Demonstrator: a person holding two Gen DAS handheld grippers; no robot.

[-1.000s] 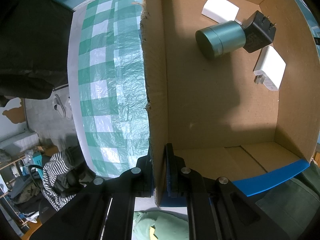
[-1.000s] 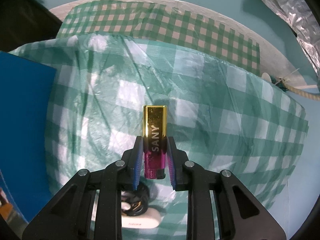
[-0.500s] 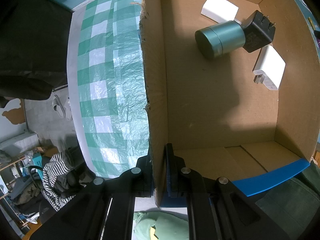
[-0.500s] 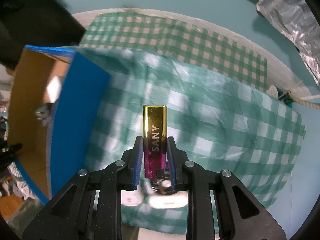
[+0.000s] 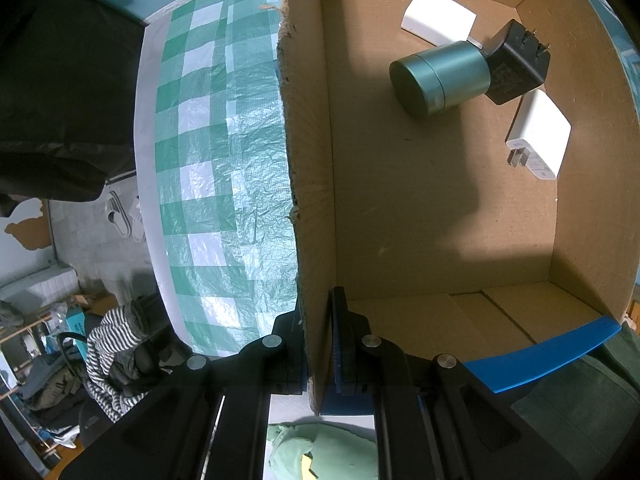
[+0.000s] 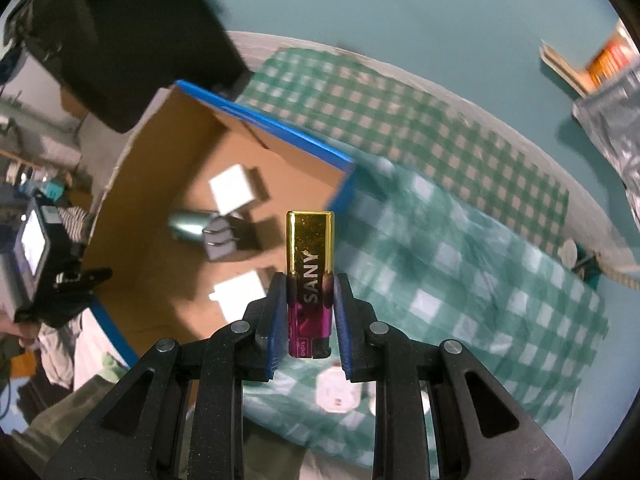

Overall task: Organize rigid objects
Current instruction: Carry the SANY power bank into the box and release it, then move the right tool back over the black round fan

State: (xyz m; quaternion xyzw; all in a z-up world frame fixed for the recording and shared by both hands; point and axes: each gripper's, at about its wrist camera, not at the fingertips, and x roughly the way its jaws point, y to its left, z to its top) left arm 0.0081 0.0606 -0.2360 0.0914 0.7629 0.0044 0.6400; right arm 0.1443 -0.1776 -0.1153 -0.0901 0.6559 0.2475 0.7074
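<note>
My left gripper (image 5: 318, 344) is shut on the side wall of an open cardboard box (image 5: 312, 160) with blue tape on its rims. Inside the box lie a green metal cylinder (image 5: 440, 78), a black plug adapter (image 5: 516, 68) and two white chargers (image 5: 438, 16) (image 5: 540, 134). My right gripper (image 6: 310, 316) is shut on a gold and magenta lighter (image 6: 310, 264) marked SANY, held upright in the air to the right of the box (image 6: 152, 240). The left gripper (image 6: 60, 276) shows at that view's left edge.
A green and white checked cloth (image 6: 460, 248) covers the round table. A white object (image 6: 338, 392) lies on the cloth below the right gripper. Clothes and clutter (image 5: 112, 344) sit on the floor past the table edge.
My right gripper has carried the lighter up and toward the box, so the box's inside now shows at its left. The left gripper and box have stayed still.
</note>
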